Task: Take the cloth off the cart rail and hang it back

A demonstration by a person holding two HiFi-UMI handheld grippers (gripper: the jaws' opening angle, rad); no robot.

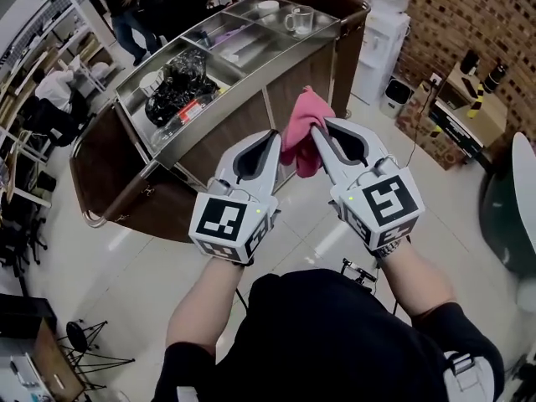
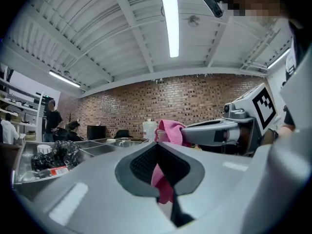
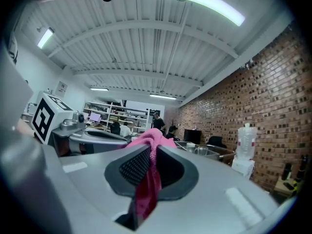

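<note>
- Jaws of the right gripper (image 3: 151, 144) are drawn to a narrow gap and are clamped on a pink cloth (image 1: 301, 122); in the right gripper view the fabric is pinched between the ribbed pads and trails down through the slit.
- The left gripper (image 2: 157, 146) is likewise closed to a narrow gap, with a strip of the same cloth caught between its jaws in the left gripper view.
- In the head view the two grippers are held side by side with their tips angled toward each other, the left at 9 o'clock of the cloth and the right at 3 o'clock.
- The cloth is bunched between the two tips, with a fold standing up toward 12 o'clock and the rest hanging toward 6 o'clock. It is held in the air, apart from the cart.
- The cart (image 1: 251, 111) is seen at 11 o'clock of the grippers, with a steel top and brown side panels.
- A chrome rail (image 1: 90, 221) is seen curving round the cart's end at 9 o'clock; no cloth is draped on it.
- On the cart top, a black bag (image 1: 180, 86) is lying at 10 o'clock and a clear mug (image 1: 299, 21) is standing at 12 o'clock.
- A white water dispenser (image 1: 381, 44) is placed at 1 o'clock, against a brick wall (image 1: 469, 11).
</note>
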